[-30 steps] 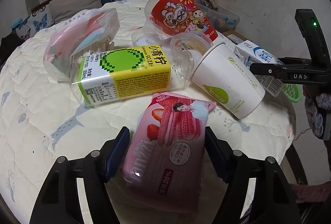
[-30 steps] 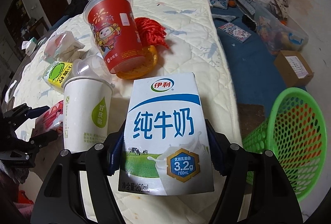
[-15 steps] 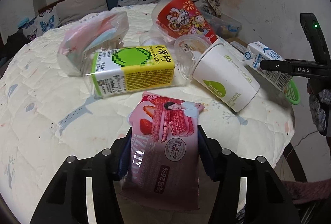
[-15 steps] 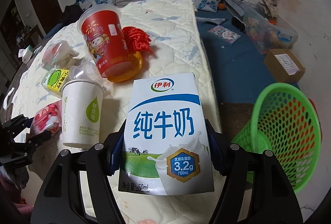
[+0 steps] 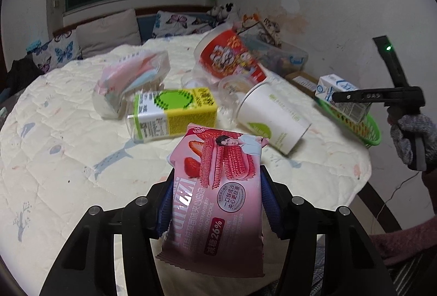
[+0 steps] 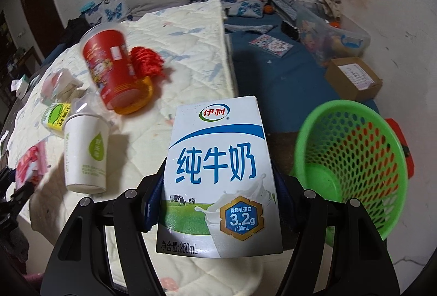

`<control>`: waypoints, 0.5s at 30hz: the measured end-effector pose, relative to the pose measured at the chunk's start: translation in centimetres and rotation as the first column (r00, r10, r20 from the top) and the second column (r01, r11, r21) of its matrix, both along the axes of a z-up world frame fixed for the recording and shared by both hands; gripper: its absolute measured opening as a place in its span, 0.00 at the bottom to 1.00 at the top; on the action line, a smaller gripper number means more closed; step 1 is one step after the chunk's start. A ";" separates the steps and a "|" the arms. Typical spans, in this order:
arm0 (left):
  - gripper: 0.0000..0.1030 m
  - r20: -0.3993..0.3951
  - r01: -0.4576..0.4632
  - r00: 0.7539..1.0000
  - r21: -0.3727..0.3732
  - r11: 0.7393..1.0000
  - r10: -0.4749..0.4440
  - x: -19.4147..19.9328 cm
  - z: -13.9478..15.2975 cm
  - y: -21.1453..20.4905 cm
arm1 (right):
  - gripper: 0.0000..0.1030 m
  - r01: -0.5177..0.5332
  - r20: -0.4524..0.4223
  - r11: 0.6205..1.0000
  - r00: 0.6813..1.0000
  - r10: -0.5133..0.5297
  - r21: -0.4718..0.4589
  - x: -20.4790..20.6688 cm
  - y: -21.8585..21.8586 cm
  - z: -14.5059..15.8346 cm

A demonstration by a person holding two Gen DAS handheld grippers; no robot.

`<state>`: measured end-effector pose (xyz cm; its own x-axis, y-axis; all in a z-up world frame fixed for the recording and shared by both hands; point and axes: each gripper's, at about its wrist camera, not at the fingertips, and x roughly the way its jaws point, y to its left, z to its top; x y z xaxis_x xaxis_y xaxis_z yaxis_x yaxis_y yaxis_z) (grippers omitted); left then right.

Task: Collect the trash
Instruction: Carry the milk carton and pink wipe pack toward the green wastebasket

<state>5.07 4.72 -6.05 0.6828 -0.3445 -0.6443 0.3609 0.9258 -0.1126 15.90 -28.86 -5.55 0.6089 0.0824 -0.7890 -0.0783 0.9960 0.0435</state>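
My left gripper [image 5: 215, 203] is shut on a pink strawberry cookie packet [image 5: 218, 186], lifted clear of the quilted table [image 5: 54, 148]. A white-and-blue milk carton [image 6: 218, 181] stands upright in my right gripper [image 6: 218, 203], which is shut on it and held just off the table's edge. To the right of the carton stands a green mesh basket [image 6: 352, 159], empty inside. The left wrist view also catches the right gripper [image 5: 355, 99] with the milk carton [image 5: 327, 85] above the green basket [image 5: 363, 132].
On the table lie a white paper cup [image 5: 273, 118], a yellow-green drink box [image 5: 172, 113], a red printed cup [image 5: 229, 58], a clear lid [image 5: 232, 85] and a plastic bag [image 5: 131, 80]. A cardboard box [image 6: 352, 77] sits on the blue floor mat.
The left gripper shut on the pink packet and lifted it off the table. The right gripper carried the milk carton rightward, nearer the green basket.
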 end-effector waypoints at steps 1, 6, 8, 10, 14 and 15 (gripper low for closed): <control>0.52 0.006 0.004 1.000 -0.004 1.000 -0.004 -0.1 0.2 -0.1 | 0.66 0.009 0.000 1.000 1.000 -0.009 -0.001 -0.1 -0.4 0.0; 0.52 0.052 0.042 0.998 -0.014 0.999 -0.041 -0.7 1.6 -1.1 | 0.66 0.064 -0.005 0.998 0.998 -0.064 -0.011 -0.5 -2.7 -0.2; 0.52 0.072 0.060 0.996 -0.018 0.998 -0.058 -1.0 2.1 -1.7 | 0.66 0.082 -0.007 0.996 0.997 -0.082 -0.018 -0.6 -3.6 -0.4; 0.52 0.089 0.077 0.993 -0.018 0.997 -0.075 -1.1 2.7 -2.3 | 0.66 0.101 -0.010 0.995 0.995 -0.101 -0.028 -0.7 -4.5 -0.6; 0.52 0.115 0.108 0.988 -0.015 0.994 -0.106 -1.0 3.6 -3.5 | 0.66 0.135 -0.023 0.990 0.990 -0.136 -0.030 -0.9 -6.2 -1.2; 0.52 0.119 0.116 0.986 -0.017 0.993 -0.114 -0.9 3.8 -3.9 | 0.66 0.146 -0.025 0.989 0.989 -0.147 -0.032 -1.0 -6.7 -1.3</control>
<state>4.12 0.83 -2.29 0.7082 -0.4397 -0.5523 0.4768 0.8749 -0.0851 14.94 -35.59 -6.82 0.5912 -0.0307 -0.8059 0.0698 0.9975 0.0132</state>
